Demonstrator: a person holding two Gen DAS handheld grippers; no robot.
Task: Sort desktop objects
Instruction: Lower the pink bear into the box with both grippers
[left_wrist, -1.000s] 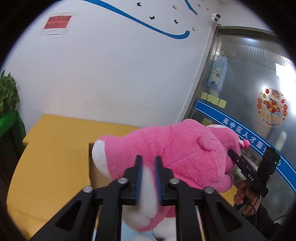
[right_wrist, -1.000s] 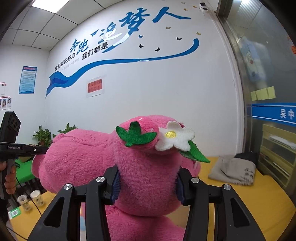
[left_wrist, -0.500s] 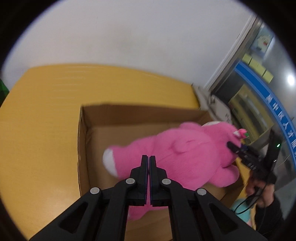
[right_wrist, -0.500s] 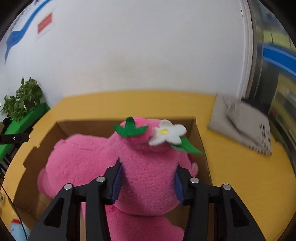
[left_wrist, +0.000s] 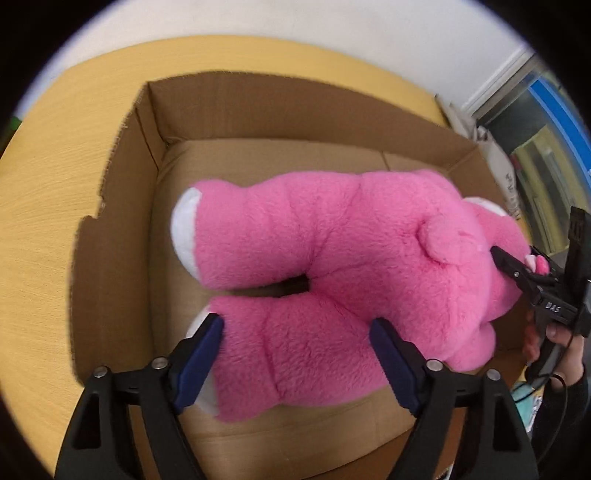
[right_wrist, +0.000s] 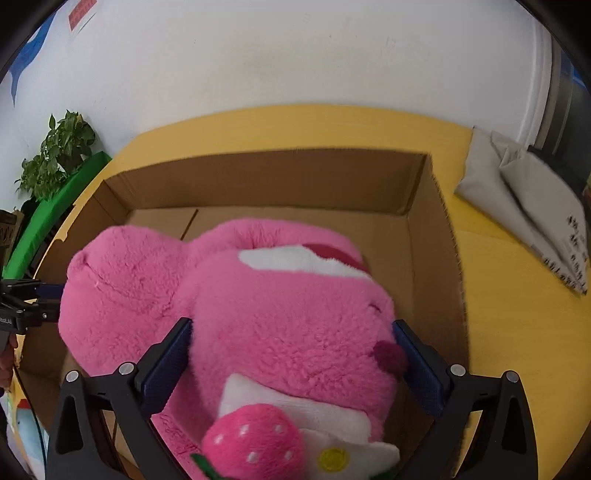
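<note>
Left gripper (left_wrist: 295, 354) at bottom centre, jaws spread wide either side of the near leg of the pink plush bear (left_wrist: 351, 266); blue pads (left_wrist: 201, 350) sit just beside the fur, contact unclear. Bear lies inside the open cardboard box (left_wrist: 144, 155) that fills mid-frame on the yellow table (left_wrist: 48, 177), white-soled foot pointing centre-left, head toward the right edge. Right gripper (left_wrist: 517, 271) comes in from the right edge at the bear's head, hand (left_wrist: 561, 339) on its handle lower right; jaw state not readable from here.
</note>
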